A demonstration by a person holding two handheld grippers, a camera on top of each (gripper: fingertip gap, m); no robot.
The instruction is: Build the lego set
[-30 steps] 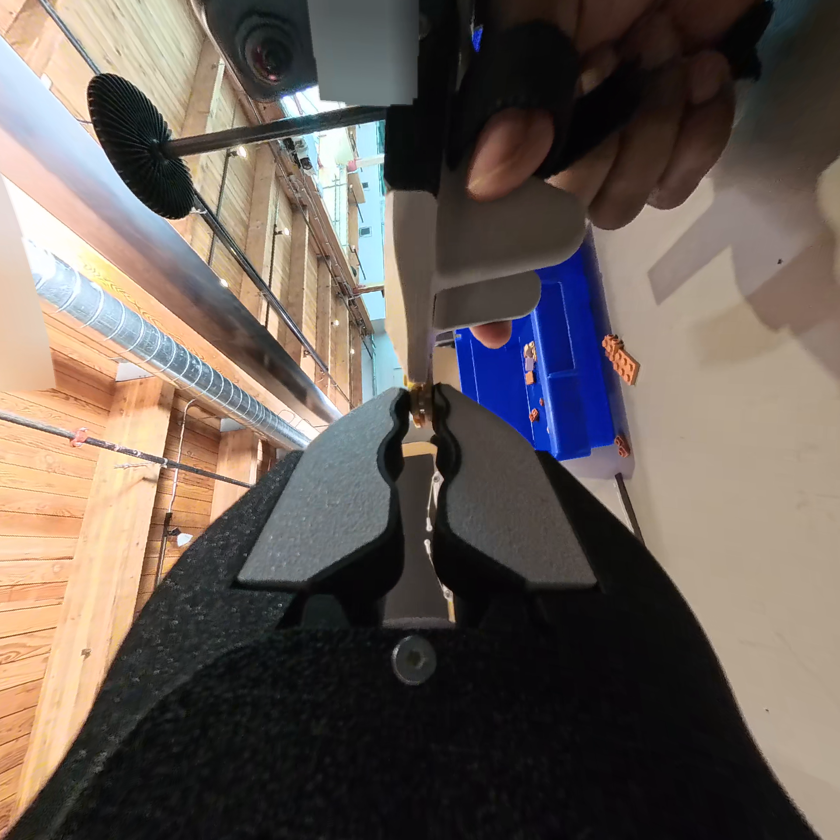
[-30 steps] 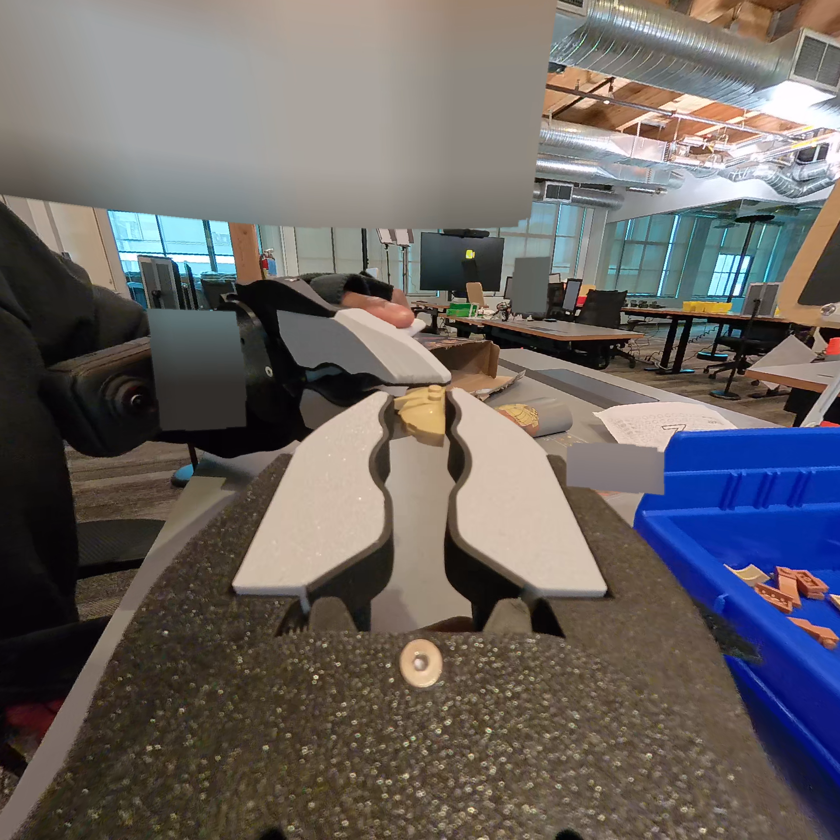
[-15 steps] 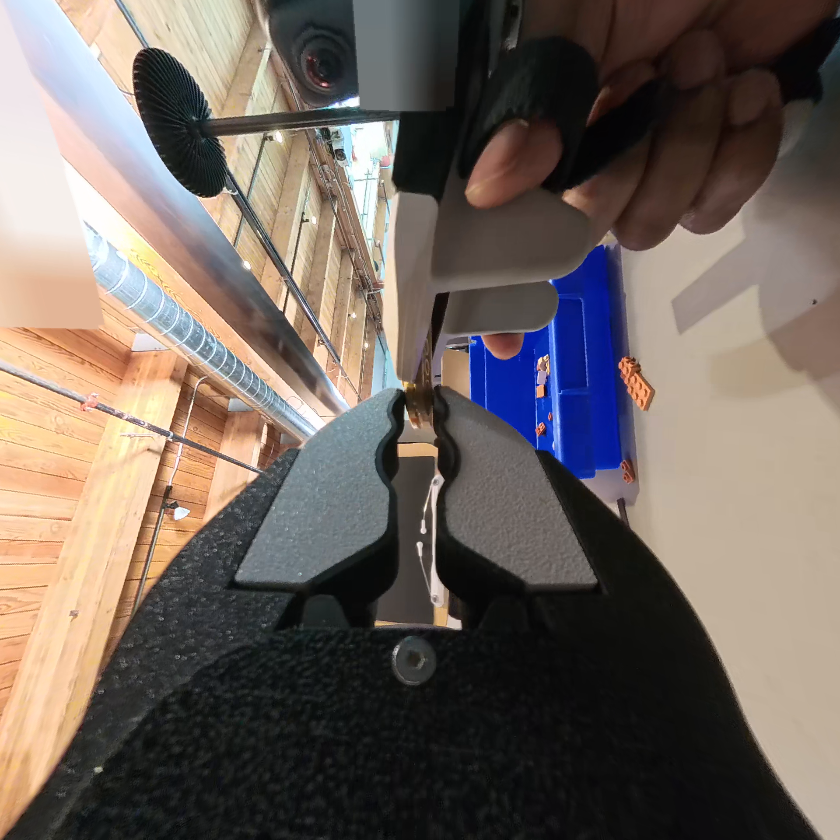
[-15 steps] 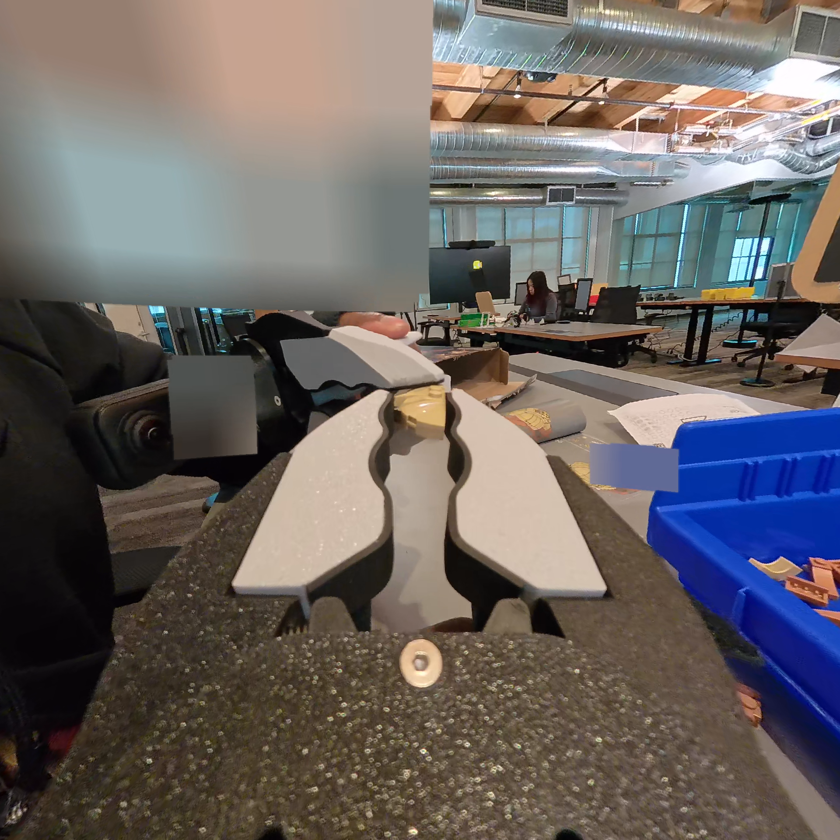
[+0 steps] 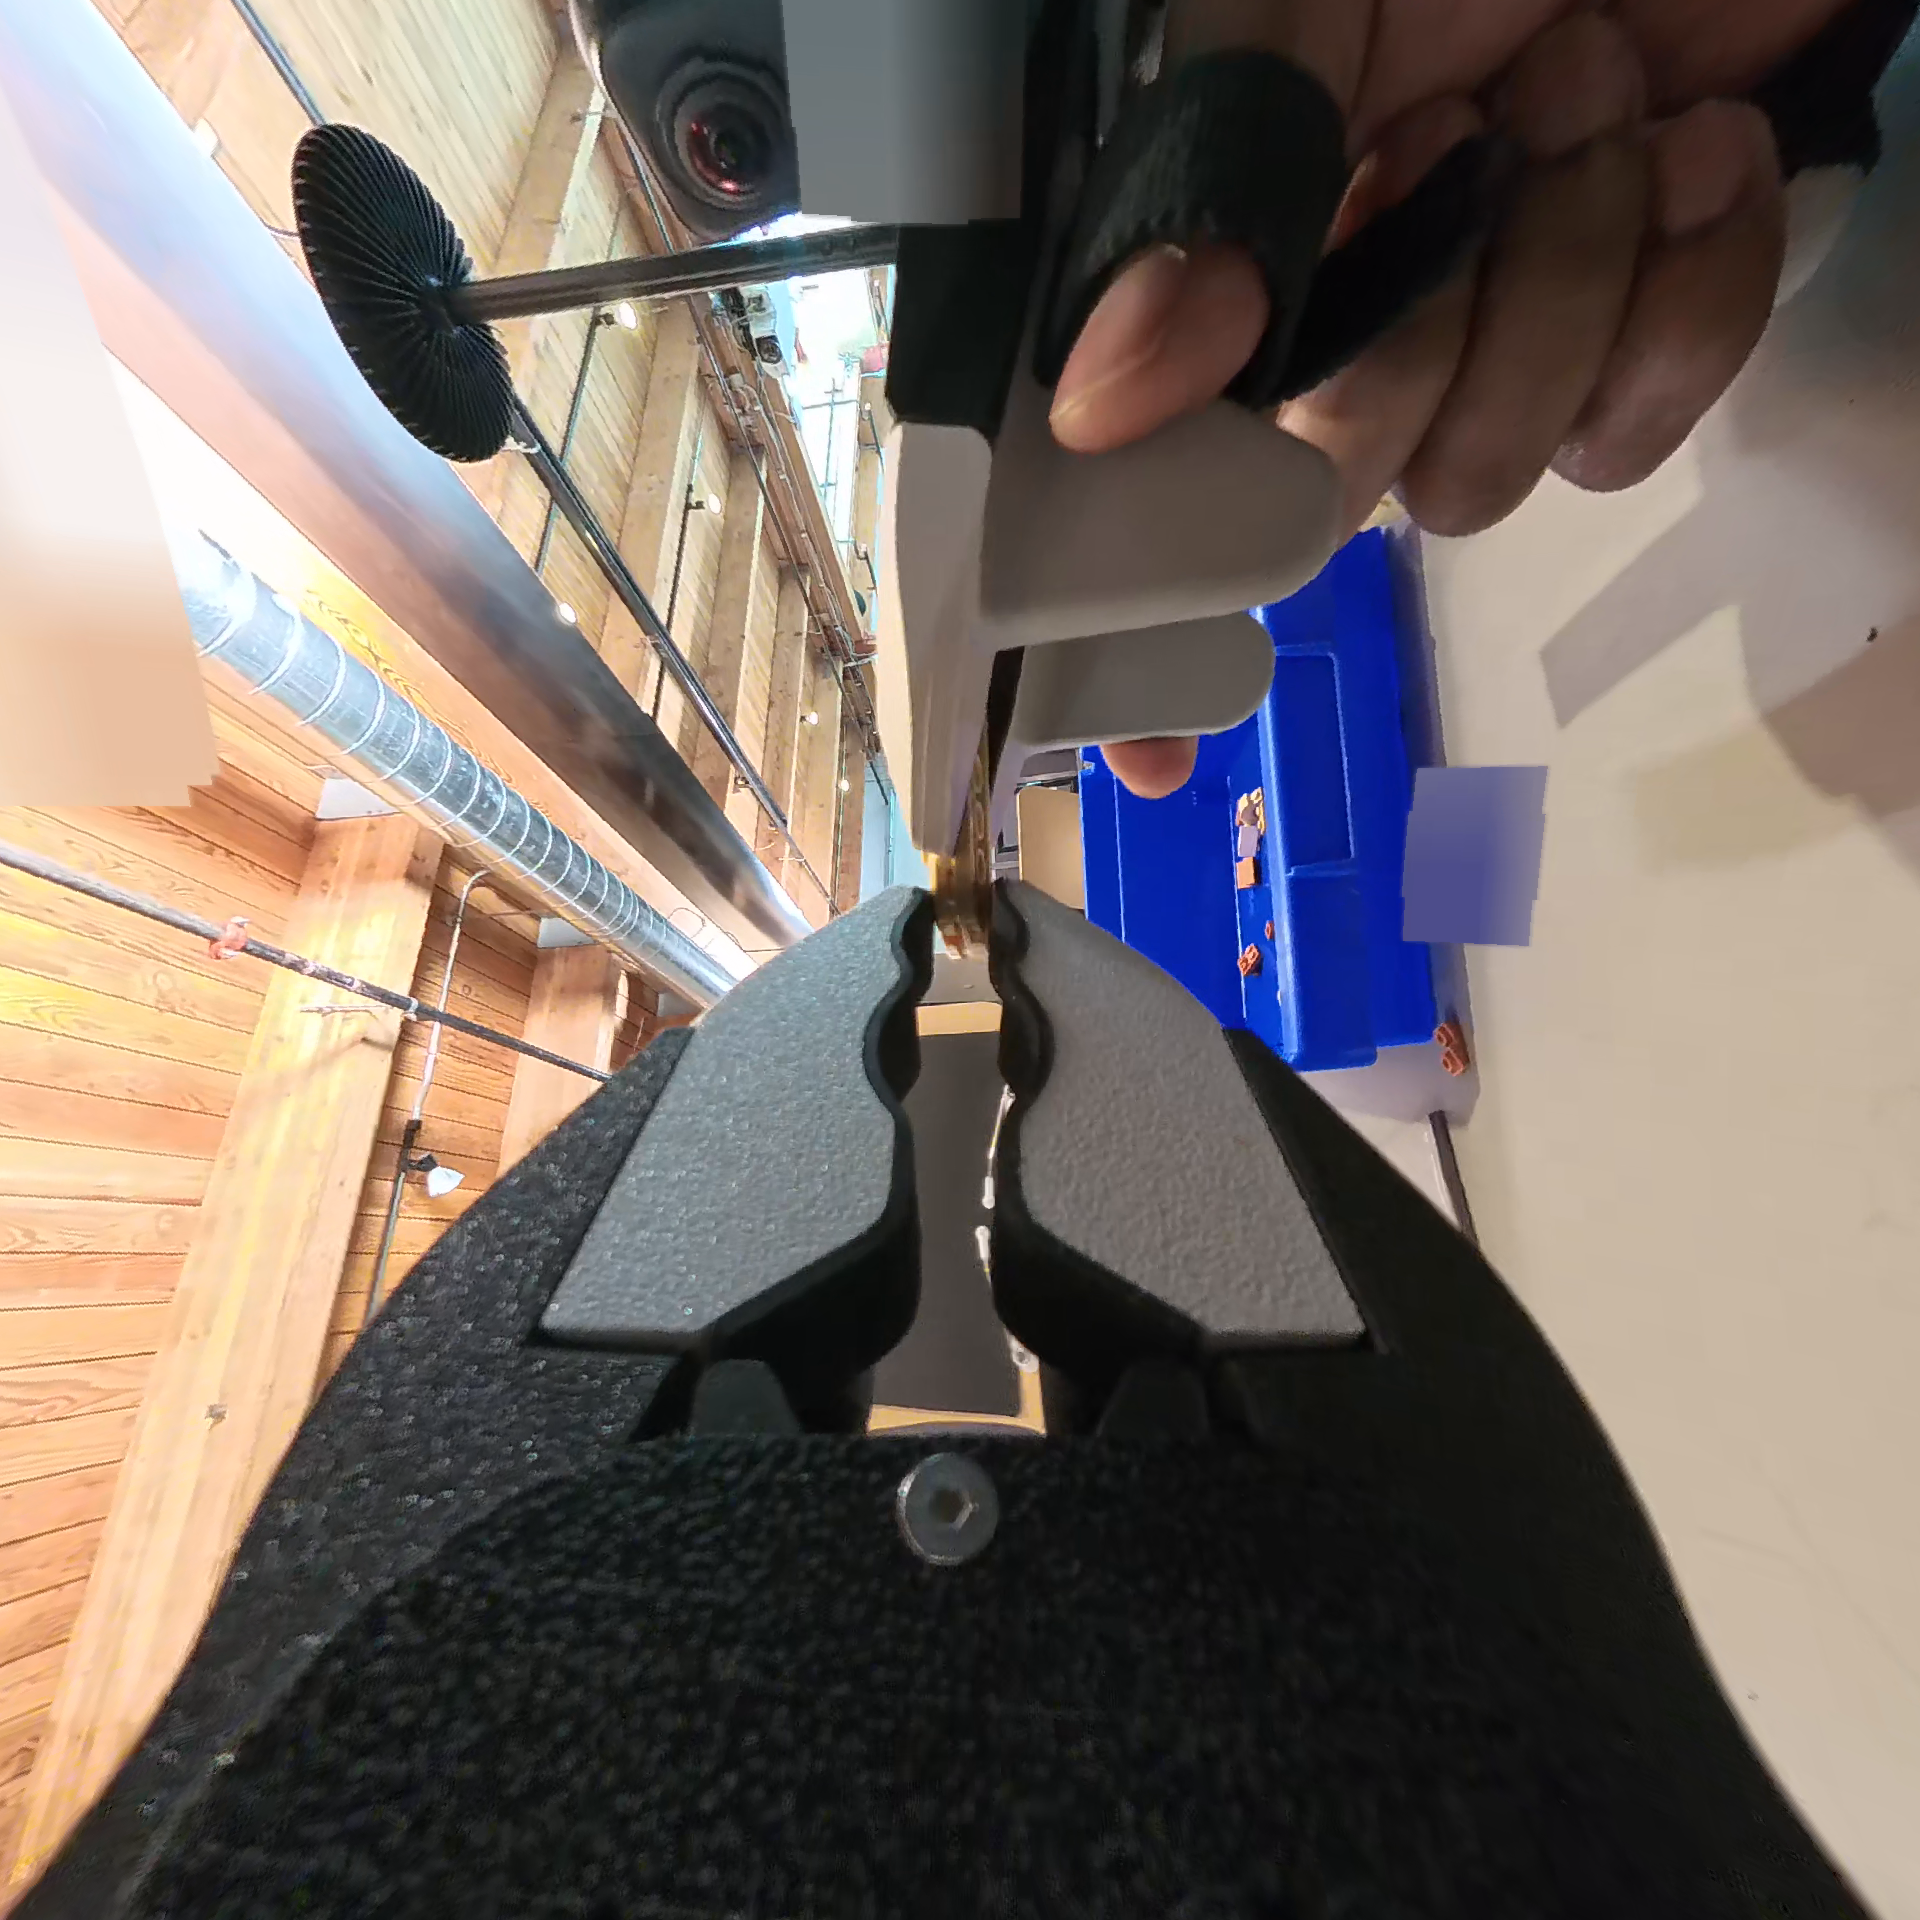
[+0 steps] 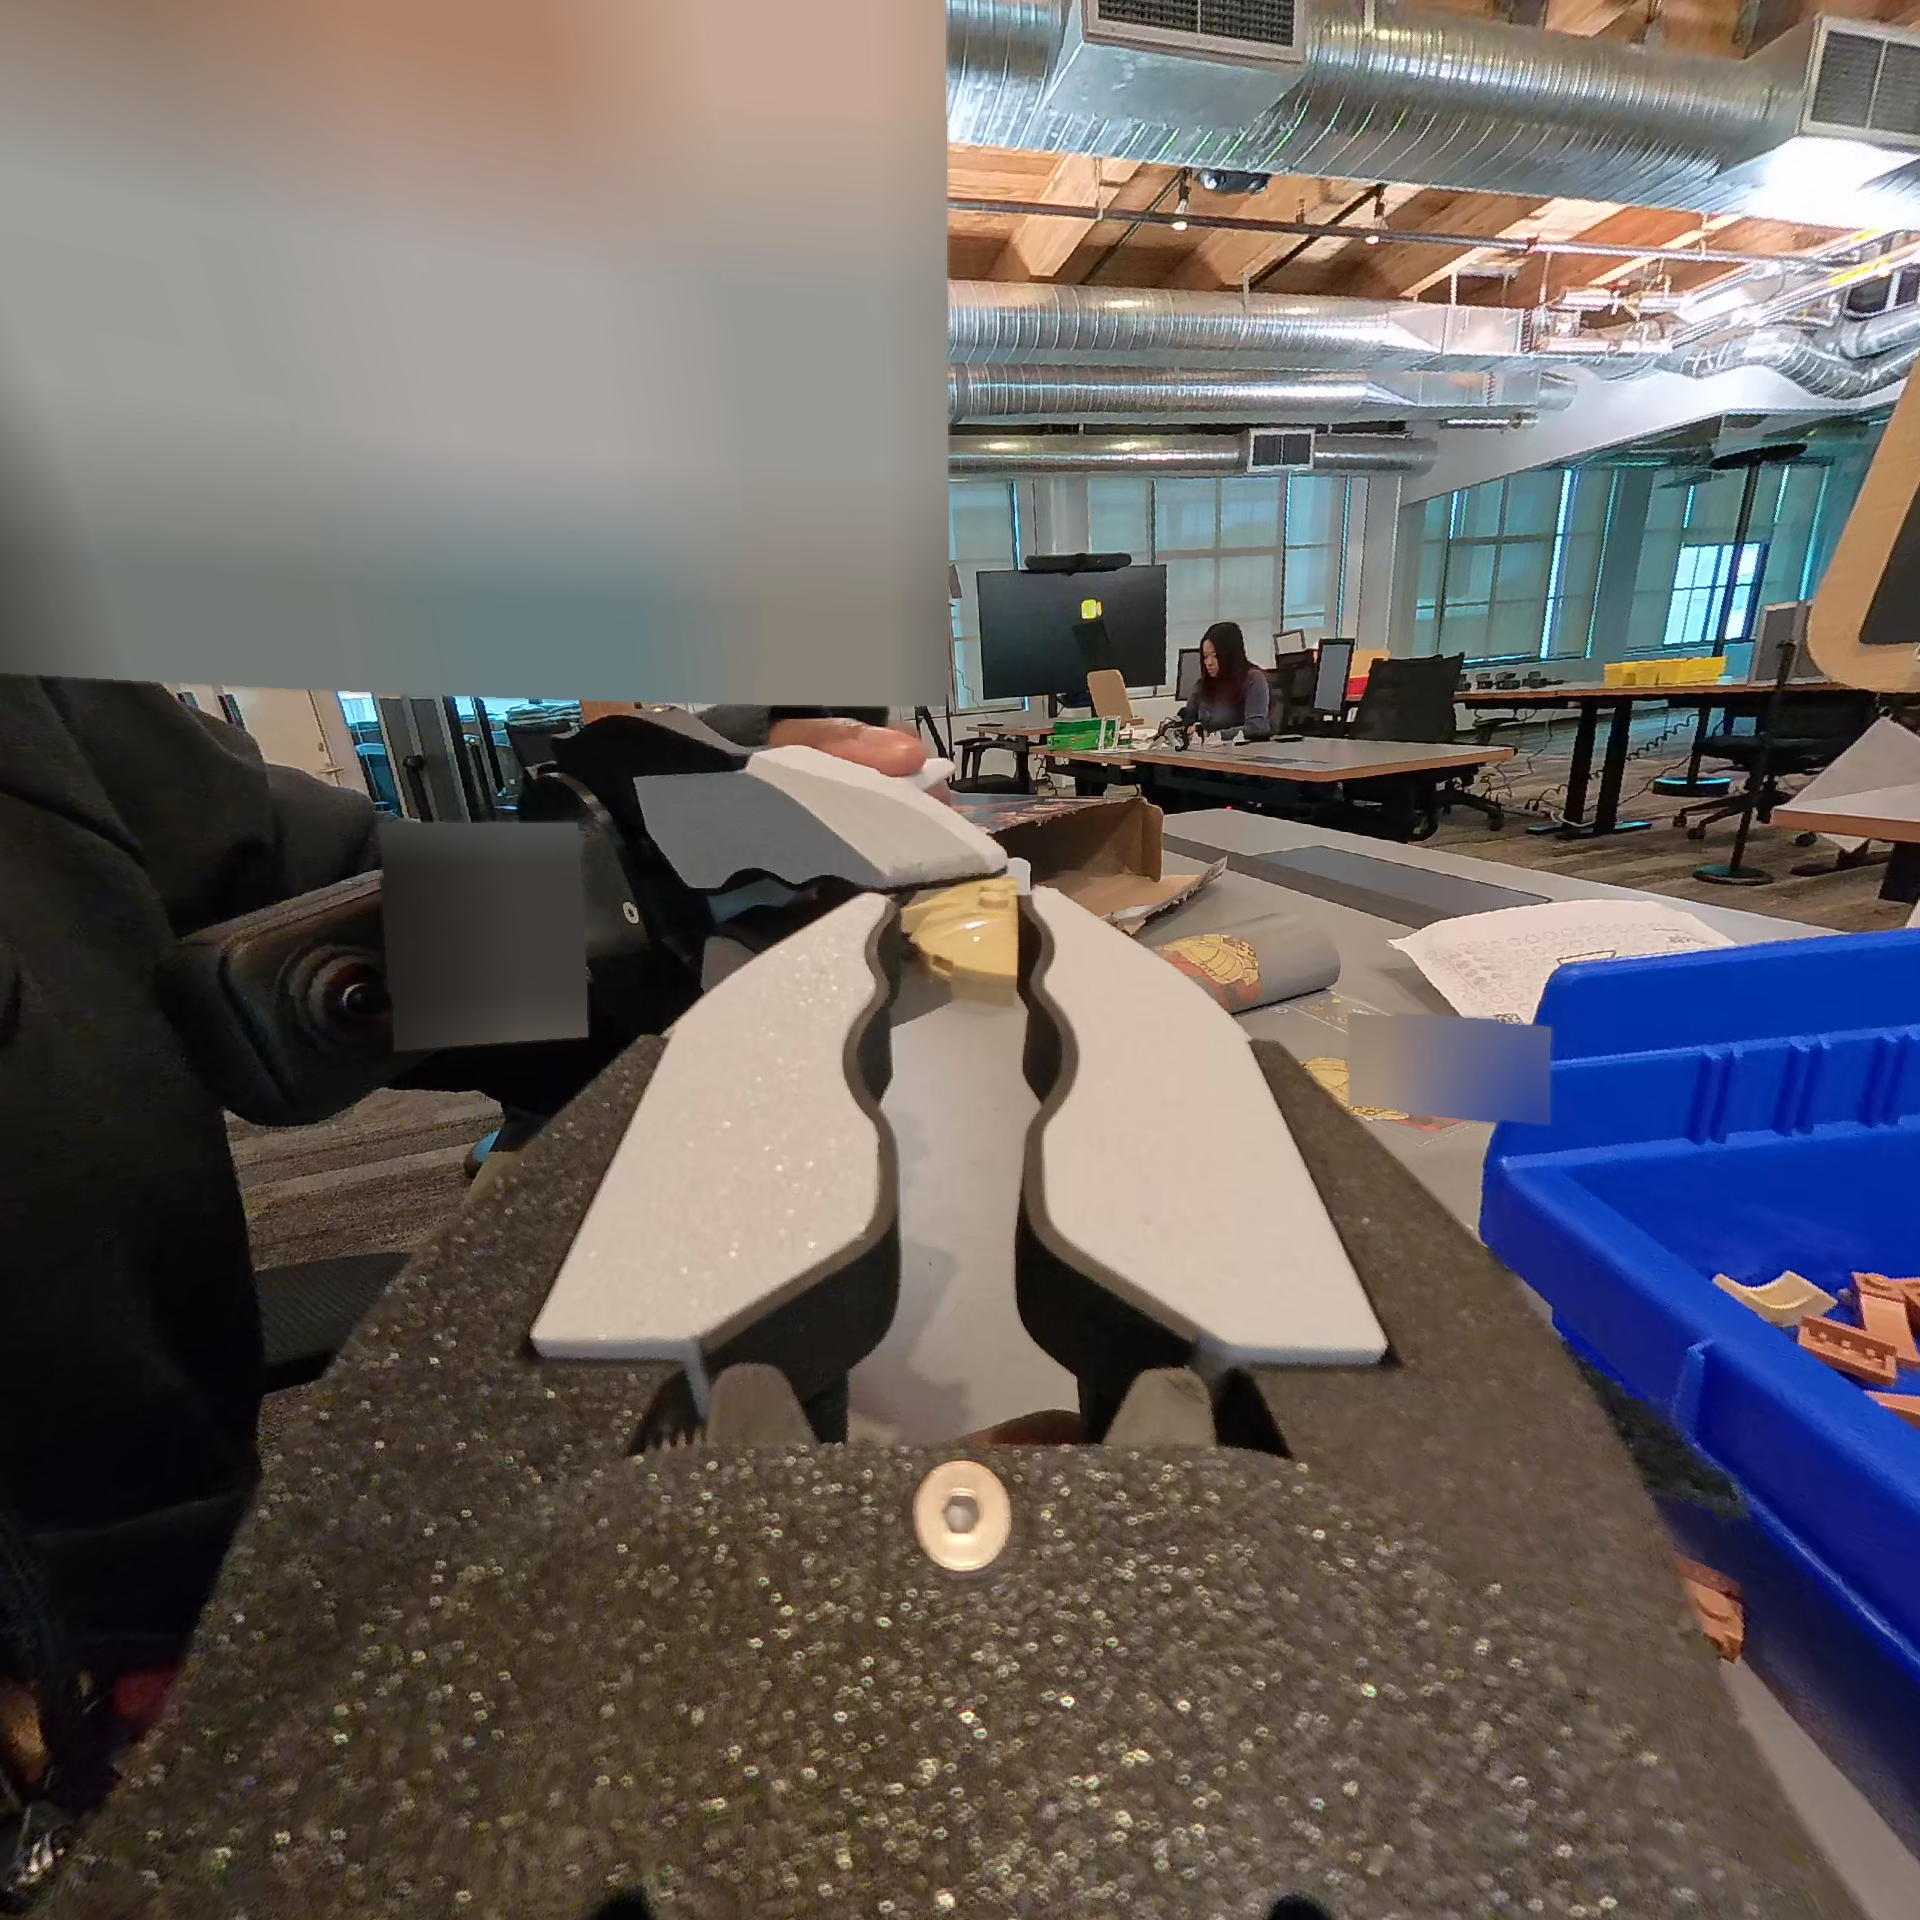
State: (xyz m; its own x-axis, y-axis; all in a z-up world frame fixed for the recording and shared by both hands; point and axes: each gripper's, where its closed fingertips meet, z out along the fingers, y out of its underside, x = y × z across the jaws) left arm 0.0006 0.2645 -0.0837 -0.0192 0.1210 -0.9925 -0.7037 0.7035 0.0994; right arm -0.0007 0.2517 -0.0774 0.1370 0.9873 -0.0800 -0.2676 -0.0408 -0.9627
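Tan lego piece [image 6: 966,940], pinched between both tools

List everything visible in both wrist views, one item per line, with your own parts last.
tan lego piece: one, tan, clamped between the jaws of both grippers, off the table.
blue bin: one, blue, on the table right of the right gripper, compartmented.
loose lego pieces: several, reddish-brown with one tan, inside the bin; a few more lie on the table beside it.
instruction sheet: one, white, on the table behind the bin.
cardboard box: one, brown, torn open, beyond the grippers.
table: one, pale grey.
seated person: one, at a far desk.
hand: one, gripping the right gripper.
left gripper: dark grey, shut on the piece.
right gripper: light grey, shut on it.
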